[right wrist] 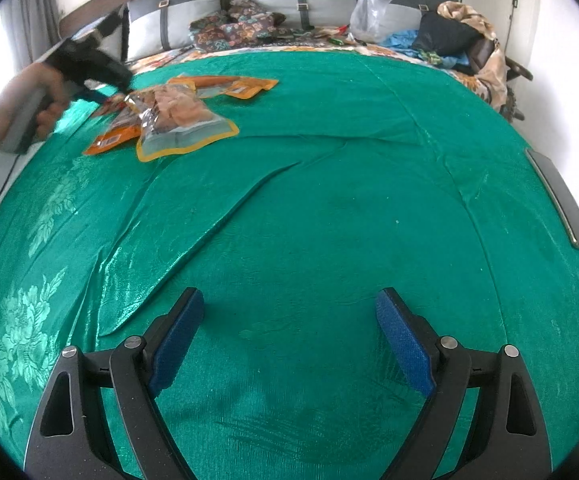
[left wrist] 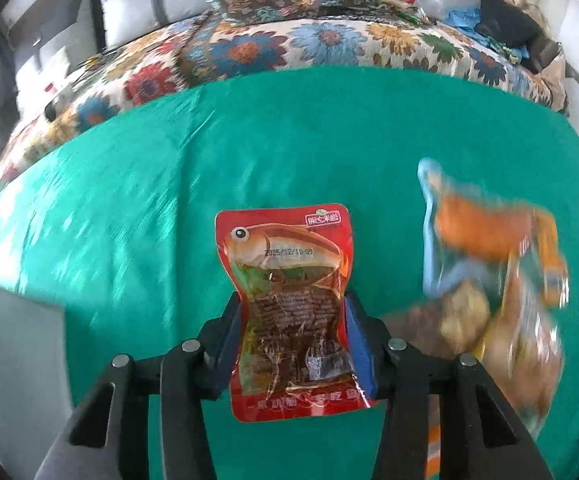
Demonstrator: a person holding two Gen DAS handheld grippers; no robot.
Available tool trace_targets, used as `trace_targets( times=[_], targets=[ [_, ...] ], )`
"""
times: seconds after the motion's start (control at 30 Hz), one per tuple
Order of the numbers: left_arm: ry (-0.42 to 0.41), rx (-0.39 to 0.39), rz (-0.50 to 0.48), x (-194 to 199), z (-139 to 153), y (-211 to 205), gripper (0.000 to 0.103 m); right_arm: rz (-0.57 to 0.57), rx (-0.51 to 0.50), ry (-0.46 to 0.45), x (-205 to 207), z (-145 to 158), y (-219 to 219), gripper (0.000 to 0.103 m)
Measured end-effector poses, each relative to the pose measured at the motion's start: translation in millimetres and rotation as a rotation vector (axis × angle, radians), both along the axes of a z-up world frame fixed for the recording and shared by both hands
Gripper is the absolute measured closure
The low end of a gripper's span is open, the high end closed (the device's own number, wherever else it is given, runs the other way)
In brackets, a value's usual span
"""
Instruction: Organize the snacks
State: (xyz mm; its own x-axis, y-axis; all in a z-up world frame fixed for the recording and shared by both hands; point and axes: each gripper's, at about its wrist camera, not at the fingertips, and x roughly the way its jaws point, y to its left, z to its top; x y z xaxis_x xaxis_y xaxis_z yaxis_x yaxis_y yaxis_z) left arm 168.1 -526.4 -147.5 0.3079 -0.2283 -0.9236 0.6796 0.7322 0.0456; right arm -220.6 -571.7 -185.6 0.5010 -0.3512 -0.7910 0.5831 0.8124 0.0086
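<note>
On the bed, the green cover (right wrist: 329, 208) carries a loose heap of snack packets (right wrist: 169, 112) lying over one another, orange-edged pouches mixed with clear ones; nothing in view looks sorted into rows or groups, and I see no box or tray for them. So the job seems barely begun: one packet is picked out, the rest of the heap is left to deal with.

That one is a red fish snack pouch (left wrist: 289, 304). The left gripper (left wrist: 293, 344) has its jaws clenched on the pouch's two side edges, squeezing its middle into a waist, with the top of the pouch sticking out beyond the pads and the bottom seam hanging back toward the handle. The pouch is beside the heap, which shows blurred just to its right in the left wrist view. From the other side, a hand (right wrist: 17, 100) grips that tool right at the heap's near-left edge.

The right gripper (right wrist: 289, 340) is well away from the heap, over bare green cover, jaws spread wide and holding nothing, touching nothing that I can see.
</note>
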Motion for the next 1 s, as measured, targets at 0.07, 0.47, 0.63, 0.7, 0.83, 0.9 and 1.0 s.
trace_targets(
  times=[0.07, 0.47, 0.63, 0.7, 0.83, 0.9, 1.0],
  targets=[
    [0.018, -0.007, 0.013, -17, 0, 31, 0.057, 0.000, 0.000, 0.000, 0, 0, 0, 0.012],
    [-0.094, -0.075, 0.028, -175, -10, 181, 0.030, 0.000, 0.000, 0.000, -1, 0, 0, 0.012],
    [-0.122, -0.166, 0.155, -174, -22, 200, 0.001, 0.000, 0.000, 0.000, -1, 0, 0, 0.012],
    [-0.141, -0.169, 0.168, -173, -23, 201, 0.000, 0.000, 0.000, -0.001, -1, 0, 0, 0.012],
    [-0.155, -0.181, 0.163, -174, -25, 201, 0.000, -0.002, 0.000, -0.004, -1, 0, 0, 0.012],
    [-0.153, -0.184, 0.159, -171, -24, 205, 0.000, -0.002, 0.000, -0.004, -1, 0, 0, 0.012],
    [-0.154, -0.184, 0.160, -172, -25, 204, 0.000, -0.002, 0.001, -0.004, 0, 0, 0, 0.012]
  ],
)
